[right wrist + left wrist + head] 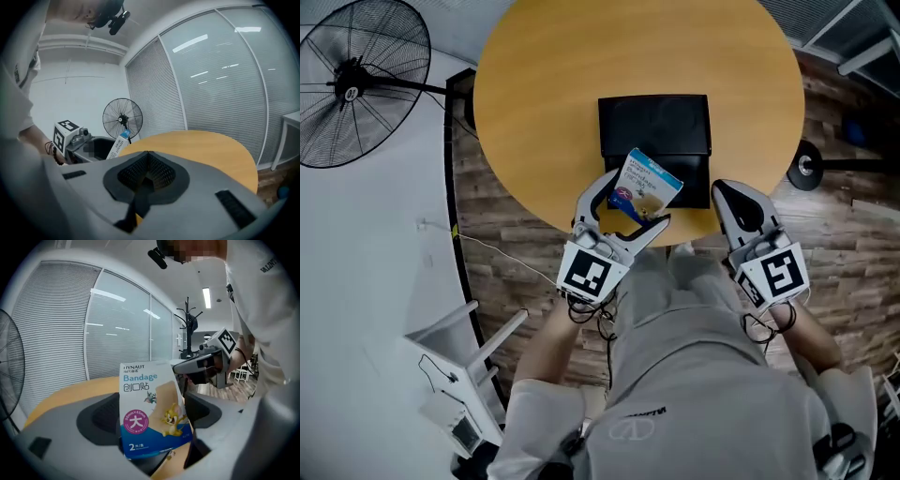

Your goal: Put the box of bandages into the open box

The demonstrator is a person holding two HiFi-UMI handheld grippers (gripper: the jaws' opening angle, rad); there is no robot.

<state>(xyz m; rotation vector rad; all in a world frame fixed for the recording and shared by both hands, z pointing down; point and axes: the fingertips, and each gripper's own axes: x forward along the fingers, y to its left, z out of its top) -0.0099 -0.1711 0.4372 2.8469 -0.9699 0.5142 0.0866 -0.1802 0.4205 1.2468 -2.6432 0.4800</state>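
Note:
The bandage box (pixel 645 186) is white and blue with a cartoon print. My left gripper (pixel 635 204) is shut on it and holds it tilted above the near edge of the open black box (pixel 654 127) on the round wooden table (pixel 534 103). In the left gripper view the bandage box (pixel 152 411) stands upright between the jaws, its front facing the camera. My right gripper (pixel 737 199) hovers at the table's near edge, right of the black box, shut with nothing in it. In the right gripper view its jaws (pixel 146 157) meet, and the bandage box (pixel 117 145) shows at the left.
A standing fan (pixel 358 80) is left of the table, over the pale floor. A white rack (pixel 455 375) stands at the lower left. A round lamp base (pixel 807 167) sits on the wood floor to the right. The person's torso fills the lower middle.

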